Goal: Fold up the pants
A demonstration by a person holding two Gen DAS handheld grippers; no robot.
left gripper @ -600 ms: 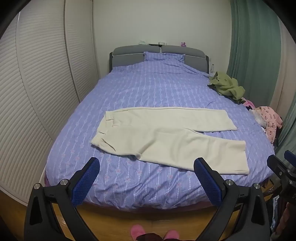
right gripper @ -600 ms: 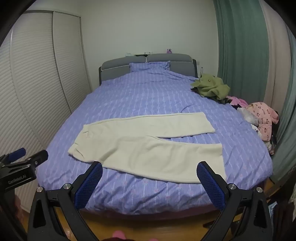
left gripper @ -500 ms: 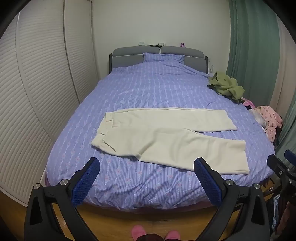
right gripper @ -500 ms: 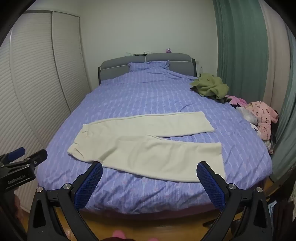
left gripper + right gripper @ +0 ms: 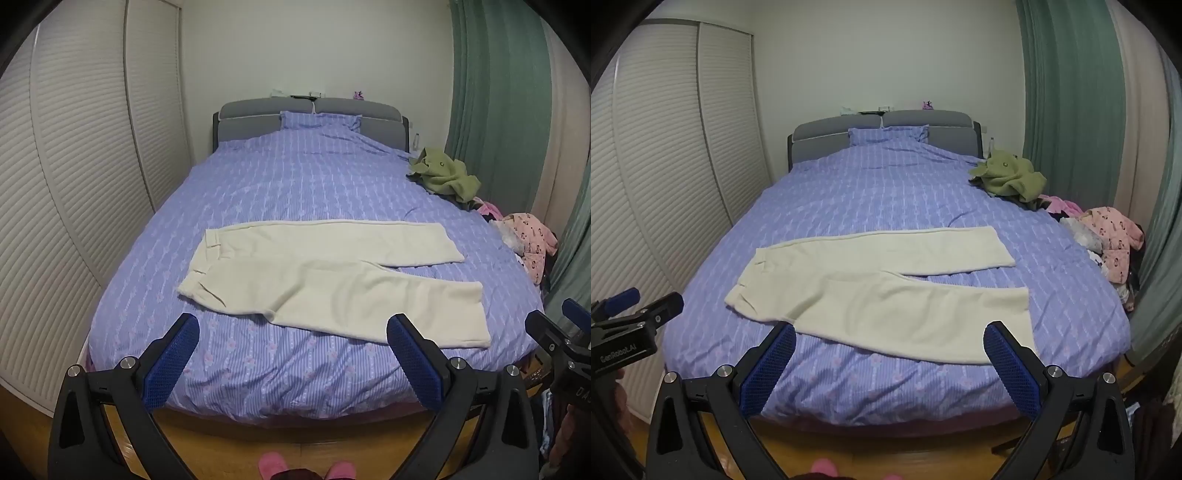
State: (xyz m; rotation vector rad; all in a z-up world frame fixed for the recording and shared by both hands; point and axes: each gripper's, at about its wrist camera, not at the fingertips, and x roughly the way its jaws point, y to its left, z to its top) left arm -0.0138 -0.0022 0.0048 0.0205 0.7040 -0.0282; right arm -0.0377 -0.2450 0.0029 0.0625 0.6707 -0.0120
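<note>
Pants of cream, fleecy cloth (image 5: 332,280) lay flat and unfolded across the near half of a bed with a lilac striped cover (image 5: 295,192), waistband toward the left, the 2 legs running right and splayed apart at the hems. The nearer leg reached close to the bed's foot edge. Behind them sat a lilac pillow (image 5: 319,120) against a grey padded headboard (image 5: 255,118). On the bed's right side lay a crumpled olive-green garment (image 5: 443,175) and, nearer, a pink printed garment (image 5: 528,240). White louvred wardrobe doors (image 5: 74,184) stood left, green curtains (image 5: 498,110) right. Short of the bed, the left gripper (image 5: 291,354) and right gripper (image 5: 890,356) hung over the wooden floor, blue-padded fingers (image 5: 170,362) spread fully wide, holding nothing.
</note>
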